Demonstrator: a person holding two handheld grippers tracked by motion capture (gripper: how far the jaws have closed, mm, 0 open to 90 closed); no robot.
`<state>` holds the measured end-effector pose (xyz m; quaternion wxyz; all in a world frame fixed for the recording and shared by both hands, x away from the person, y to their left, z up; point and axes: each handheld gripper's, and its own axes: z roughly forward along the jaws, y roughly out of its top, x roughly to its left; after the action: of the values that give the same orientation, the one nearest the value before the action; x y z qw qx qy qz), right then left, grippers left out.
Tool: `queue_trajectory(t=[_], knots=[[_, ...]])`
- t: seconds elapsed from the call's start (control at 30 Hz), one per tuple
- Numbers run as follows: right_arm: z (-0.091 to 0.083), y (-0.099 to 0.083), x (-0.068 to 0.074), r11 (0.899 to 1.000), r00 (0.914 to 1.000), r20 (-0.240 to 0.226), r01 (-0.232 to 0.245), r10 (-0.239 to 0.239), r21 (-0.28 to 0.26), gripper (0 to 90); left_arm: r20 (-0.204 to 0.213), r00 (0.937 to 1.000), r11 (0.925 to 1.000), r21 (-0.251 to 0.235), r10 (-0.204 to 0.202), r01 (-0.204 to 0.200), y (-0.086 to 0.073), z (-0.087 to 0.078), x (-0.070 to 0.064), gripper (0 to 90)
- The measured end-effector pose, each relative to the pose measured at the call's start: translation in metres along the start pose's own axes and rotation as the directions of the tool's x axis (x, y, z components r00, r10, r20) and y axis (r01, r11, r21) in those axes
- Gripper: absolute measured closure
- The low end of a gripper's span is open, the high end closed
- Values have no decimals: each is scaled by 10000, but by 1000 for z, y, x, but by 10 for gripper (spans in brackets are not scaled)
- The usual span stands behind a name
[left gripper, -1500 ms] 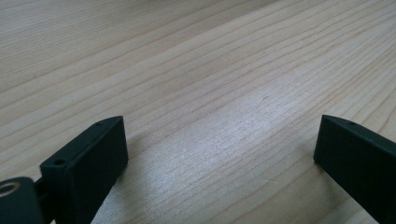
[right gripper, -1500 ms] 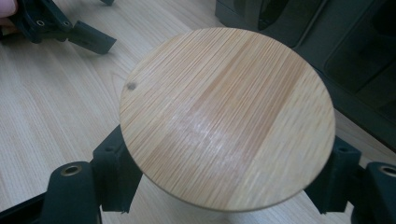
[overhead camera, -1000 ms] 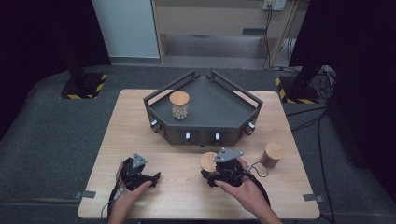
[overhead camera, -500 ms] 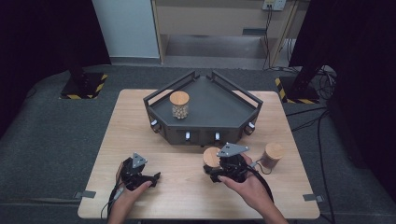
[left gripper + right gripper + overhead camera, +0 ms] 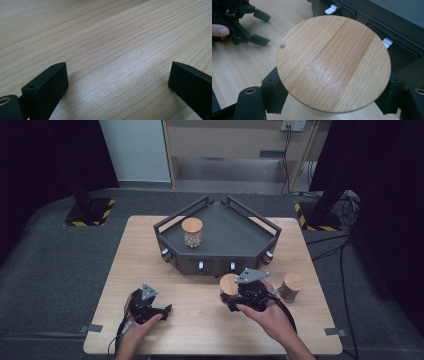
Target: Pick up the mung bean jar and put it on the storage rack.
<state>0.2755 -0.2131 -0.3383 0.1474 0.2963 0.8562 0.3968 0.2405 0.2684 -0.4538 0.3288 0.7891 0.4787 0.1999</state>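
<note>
A jar with a round wooden lid [image 5: 333,63] sits between the jaws of my right gripper [image 5: 332,96], which is shut on it just below the lid. From above, this jar [image 5: 229,283] and the right gripper [image 5: 232,293] are close to the front wall of the dark tray [image 5: 235,237]. A second lidded jar [image 5: 192,231], with pale round pieces inside, stands upright in the tray. A third jar [image 5: 291,286] stands on the table to the right. My left gripper [image 5: 164,311] rests open on the wood, its jaws [image 5: 117,77] wide apart around nothing.
The wooden table [image 5: 150,255] ends close behind both hands. White latches [image 5: 332,9] line the tray's front wall. The tray has raised rails at its back. Cables trail from both grippers toward the near edge. The left gripper [image 5: 249,27] lies to the left of the held jar.
My right gripper has carried its jar a little farther forward, toward the tray's front wall. The left gripper has stayed in place and open.
</note>
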Motion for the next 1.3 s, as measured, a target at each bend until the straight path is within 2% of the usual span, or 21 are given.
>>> queue_trajectory(t=[0.67,0.9,1.3], knots=[[-15,25,-6,9996,9994,210,273,-274,57,256,-1,10000,10000,0,1,-1,0,0,0,16],[-15,32,-9,9993,9990,272,342,-345,122,256,0,10000,10000,2,3,-3,0,0,0,17],[-19,44,-16,9996,9994,168,289,-290,72,256,-1,10000,10000,-1,-1,1,0,0,0,16]])
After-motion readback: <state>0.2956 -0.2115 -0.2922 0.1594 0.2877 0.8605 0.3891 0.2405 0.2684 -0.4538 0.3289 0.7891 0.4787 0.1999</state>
